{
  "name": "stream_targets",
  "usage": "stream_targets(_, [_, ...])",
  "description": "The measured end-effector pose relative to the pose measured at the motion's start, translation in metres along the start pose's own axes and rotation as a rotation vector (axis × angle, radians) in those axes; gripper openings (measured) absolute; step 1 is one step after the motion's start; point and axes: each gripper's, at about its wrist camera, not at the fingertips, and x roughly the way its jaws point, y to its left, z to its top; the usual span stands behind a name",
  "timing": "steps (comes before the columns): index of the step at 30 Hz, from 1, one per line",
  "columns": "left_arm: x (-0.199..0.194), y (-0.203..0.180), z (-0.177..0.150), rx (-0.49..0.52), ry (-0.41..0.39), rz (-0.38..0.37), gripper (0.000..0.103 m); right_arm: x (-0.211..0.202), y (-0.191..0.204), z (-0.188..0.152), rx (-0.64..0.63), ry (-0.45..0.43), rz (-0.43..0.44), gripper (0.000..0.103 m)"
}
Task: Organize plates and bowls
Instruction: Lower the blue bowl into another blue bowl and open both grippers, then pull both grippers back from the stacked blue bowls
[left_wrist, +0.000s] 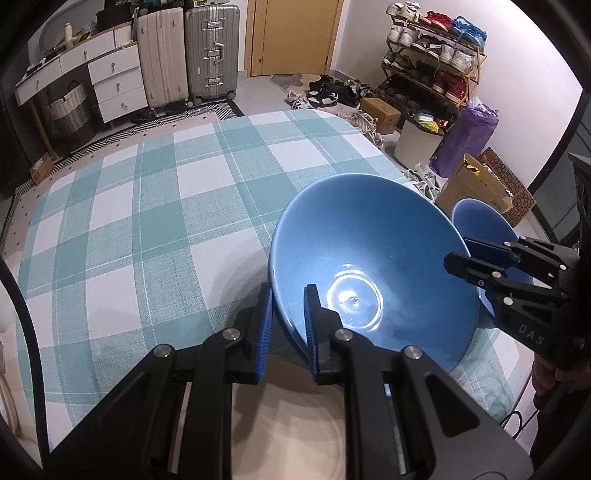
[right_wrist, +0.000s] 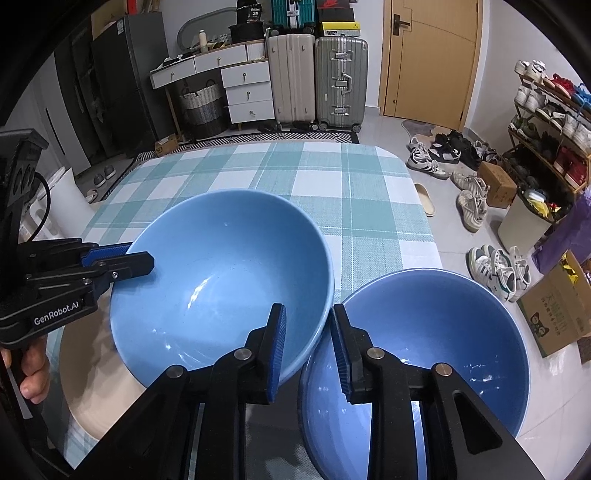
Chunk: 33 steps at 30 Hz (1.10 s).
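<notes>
**Two blue bowls at the near edge: one clamped, one just let go or about to be taken**

Left wrist view: the left gripper (left_wrist: 288, 314) is clamped on the near rim of the large blue bowl (left_wrist: 373, 266), one blue pad outside the wall and one inside; the bowl sits tilted toward the camera over the checked tablecloth (left_wrist: 147, 221), and whether its base touches the cloth cannot be told; a pale beige plate (left_wrist: 295, 413) shows below the jaws; the right gripper (left_wrist: 476, 269) reaches in from the right, its tips at the large bowl's far rim, with the smaller blue bowl (left_wrist: 476, 218) partly hidden behind it.

Right wrist view: the right gripper (right_wrist: 308, 332) stands slightly parted, straddling the spot where the two rims meet; its left pad lies over the large bowl's (right_wrist: 221, 273) inner wall and its right pad over the smaller bowl's (right_wrist: 436, 350) near rim, yet neither pad visibly presses, so it holds nothing; the left gripper (right_wrist: 144, 258) bites the large bowl's left rim; the beige plate (right_wrist: 96, 373) lies under that bowl's near side.

To do this well, my judgement: keep the left clamp steady so the tilted bowl does not swing; settle the right jaws on one rim only, seated deep, before lifting; nest the smaller bowl into the larger slowly, since glazed rims slip and chip.
</notes>
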Motion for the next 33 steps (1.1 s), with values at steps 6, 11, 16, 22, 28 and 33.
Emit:
stream_targets(6, [-0.002,0.004,-0.001,-0.022,0.017,-0.009,0.019,-0.008,-0.006,0.002,0.013,0.001,0.015,0.027])
stream_targets(11, [-0.012,0.003,0.001,-0.068,0.011,-0.034,0.060,-0.020,-0.012,0.002,0.029,-0.017,0.013,0.039])
stream_targets(16, [-0.033,-0.011,-0.001,-0.087,-0.032,-0.067,0.081,-0.044,-0.030,-0.002,0.092,-0.079,0.025,0.069])
stream_targets(22, [-0.055,-0.043,-0.010,-0.094,-0.074,-0.136,0.102,-0.076,-0.055,-0.018,0.188,-0.133,0.010,0.100])
stream_targets(28, [-0.072,-0.082,-0.029,-0.069,-0.097,-0.137,0.102,-0.103,-0.073,-0.040,0.219,-0.191,-0.059,0.101])
stream_targets(33, [-0.073,-0.113,-0.049,-0.069,-0.058,-0.168,0.102,-0.118,-0.095,-0.062,0.278,-0.234,-0.067,0.102])
